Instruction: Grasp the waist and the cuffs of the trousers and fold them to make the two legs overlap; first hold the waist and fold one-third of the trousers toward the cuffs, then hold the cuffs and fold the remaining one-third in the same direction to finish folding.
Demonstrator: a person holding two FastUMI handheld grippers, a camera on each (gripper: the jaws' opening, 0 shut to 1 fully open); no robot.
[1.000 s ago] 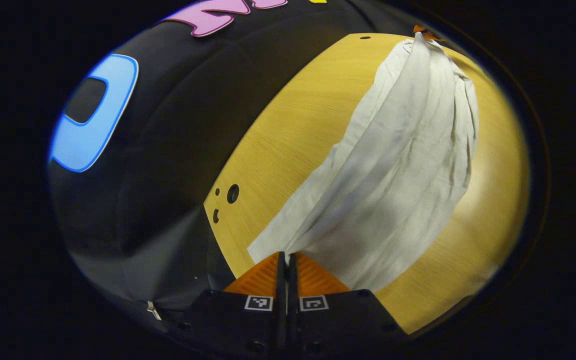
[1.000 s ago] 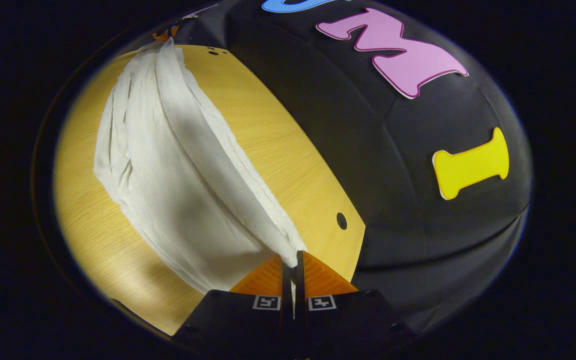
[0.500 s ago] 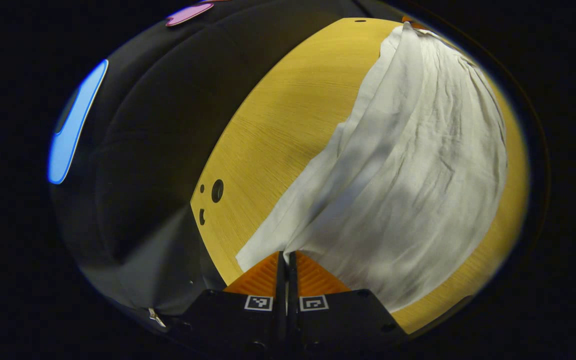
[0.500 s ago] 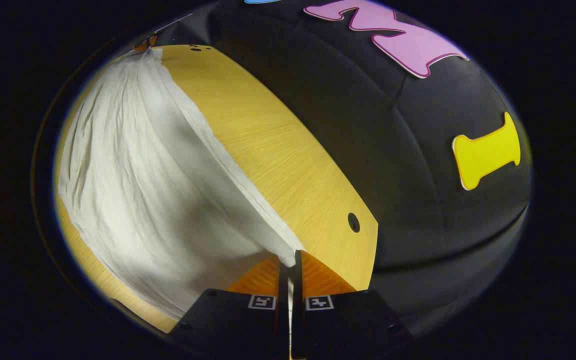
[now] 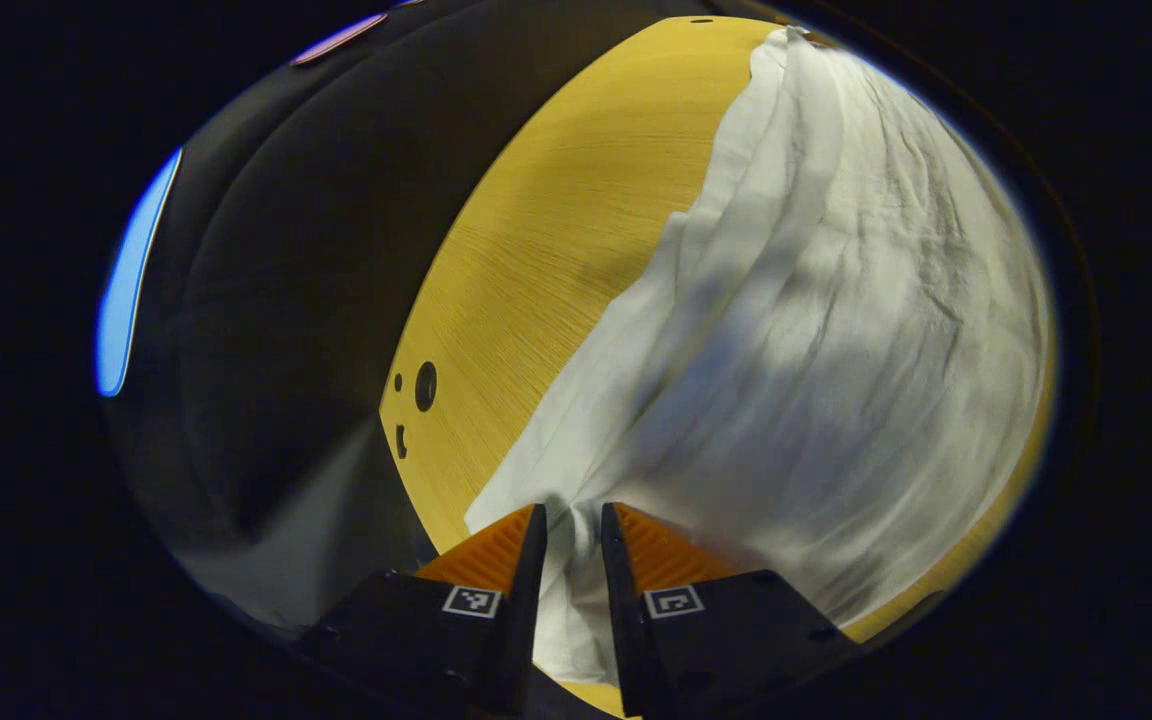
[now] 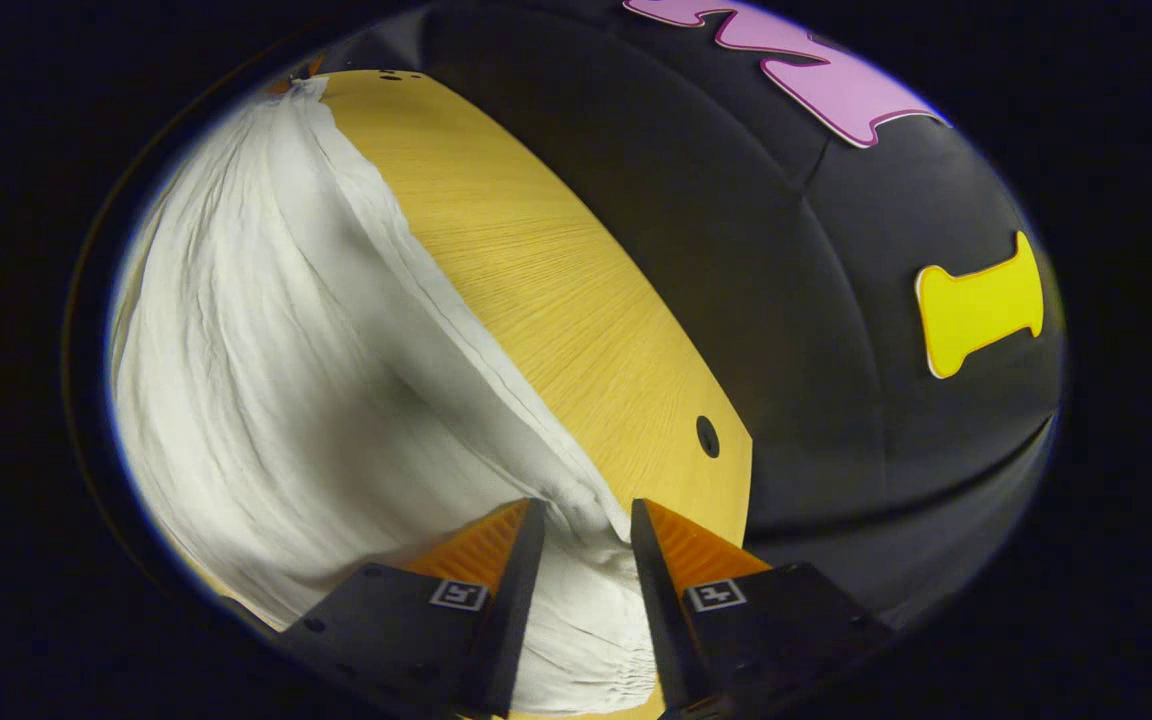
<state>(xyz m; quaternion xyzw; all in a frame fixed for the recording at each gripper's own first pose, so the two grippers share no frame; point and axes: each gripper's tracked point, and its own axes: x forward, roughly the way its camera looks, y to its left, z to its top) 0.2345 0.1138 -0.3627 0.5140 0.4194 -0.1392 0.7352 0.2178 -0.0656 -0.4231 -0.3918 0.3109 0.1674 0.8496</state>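
The left gripper is seen released, jaws parted, with a bunched edge of the white trousers lying loose in the gap and the cloth spread ahead and to its right over the wooden table. The right gripper is likewise released, jaws apart around a gathered hem, trousers stretched ahead and to its left. Bare table is left along the cloth's far edge, ahead of each gripper, up to the table rim with its holes.
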